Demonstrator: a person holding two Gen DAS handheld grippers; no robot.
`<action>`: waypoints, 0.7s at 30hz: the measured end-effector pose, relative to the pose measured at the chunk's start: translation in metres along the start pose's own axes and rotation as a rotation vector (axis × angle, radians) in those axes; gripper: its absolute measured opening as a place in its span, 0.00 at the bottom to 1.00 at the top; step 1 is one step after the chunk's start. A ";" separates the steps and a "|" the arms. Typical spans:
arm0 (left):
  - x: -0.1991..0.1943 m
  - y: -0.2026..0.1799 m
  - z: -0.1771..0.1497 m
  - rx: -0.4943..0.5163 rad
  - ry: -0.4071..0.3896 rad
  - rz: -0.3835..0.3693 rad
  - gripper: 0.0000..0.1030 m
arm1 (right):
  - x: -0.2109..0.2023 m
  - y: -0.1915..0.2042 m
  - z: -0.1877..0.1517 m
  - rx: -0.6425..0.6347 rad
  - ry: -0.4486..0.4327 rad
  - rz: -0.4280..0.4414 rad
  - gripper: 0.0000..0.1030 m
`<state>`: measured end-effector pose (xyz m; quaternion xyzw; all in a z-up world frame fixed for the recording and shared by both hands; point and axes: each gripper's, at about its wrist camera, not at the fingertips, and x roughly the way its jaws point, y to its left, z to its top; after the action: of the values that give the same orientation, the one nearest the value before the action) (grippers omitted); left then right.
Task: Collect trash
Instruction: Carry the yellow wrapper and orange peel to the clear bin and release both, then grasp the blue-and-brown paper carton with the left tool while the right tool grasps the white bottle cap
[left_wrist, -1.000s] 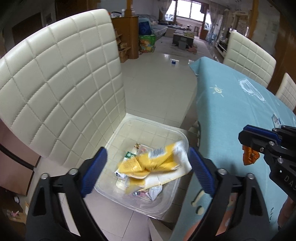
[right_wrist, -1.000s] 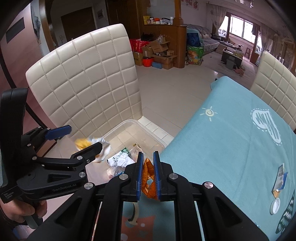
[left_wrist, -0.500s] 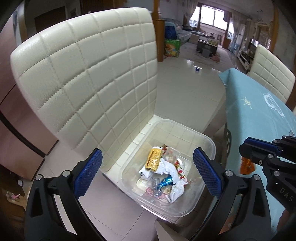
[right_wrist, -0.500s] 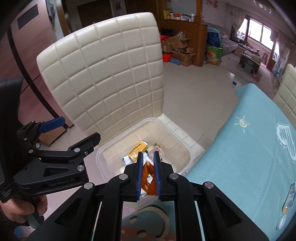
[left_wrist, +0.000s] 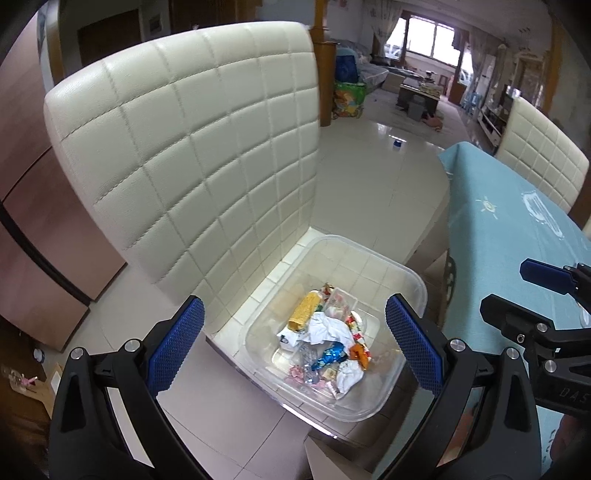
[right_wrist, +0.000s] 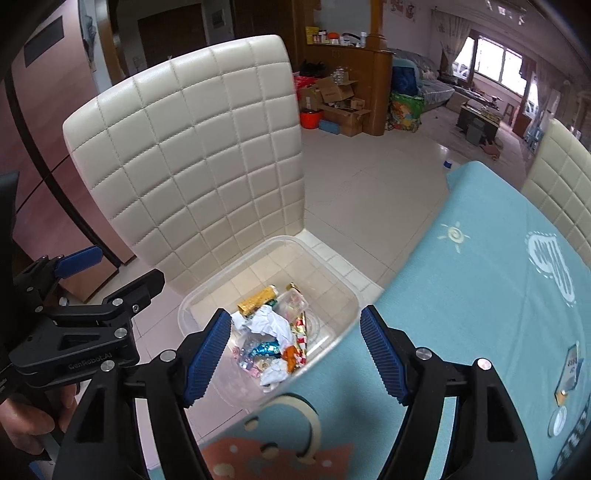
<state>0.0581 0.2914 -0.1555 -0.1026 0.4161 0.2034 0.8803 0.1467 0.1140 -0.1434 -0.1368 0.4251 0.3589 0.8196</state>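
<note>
A clear plastic bin (left_wrist: 369, 253) (right_wrist: 258, 253) stands on the seat of a cream quilted chair (left_wrist: 192, 155) and holds several crumpled wrappers. An orange wrapper (left_wrist: 359, 351) (right_wrist: 290, 356) lies loose among them, beside a gold packet (left_wrist: 304, 314) (right_wrist: 256, 300). My left gripper (left_wrist: 295, 328) (right_wrist: 118, 269) hangs open above the bin with nothing between its fingers. My right gripper (right_wrist: 295, 326) (left_wrist: 524, 288) is over the bin's table-side rim. Its jaws are opening, and nothing is between them.
A table with a light-blue cloth (right_wrist: 480, 295) (left_wrist: 517, 229) borders the bin on the right. A blue-and-white packet (right_wrist: 570, 369) and a white cap (right_wrist: 557, 421) lie on it. More cream chairs (right_wrist: 554, 177) stand behind the table. The floor is pale tile.
My right gripper's jaws went from shut on the orange wrapper to wide apart, and the wrapper now lies in the bin. The yellow wrapper below my left gripper dropped into the bin.
</note>
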 end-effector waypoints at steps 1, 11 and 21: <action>-0.003 -0.007 0.000 0.012 -0.005 -0.011 0.94 | -0.003 -0.005 -0.002 0.010 -0.002 -0.007 0.69; -0.020 -0.106 -0.008 0.150 -0.014 -0.135 0.94 | -0.053 -0.087 -0.055 0.150 -0.009 -0.171 0.69; -0.040 -0.240 -0.026 0.348 -0.016 -0.281 0.95 | -0.106 -0.202 -0.123 0.396 -0.006 -0.338 0.69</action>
<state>0.1235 0.0568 -0.1380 -0.0045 0.4197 0.0046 0.9076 0.1754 -0.1434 -0.1492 -0.0420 0.4557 0.1269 0.8800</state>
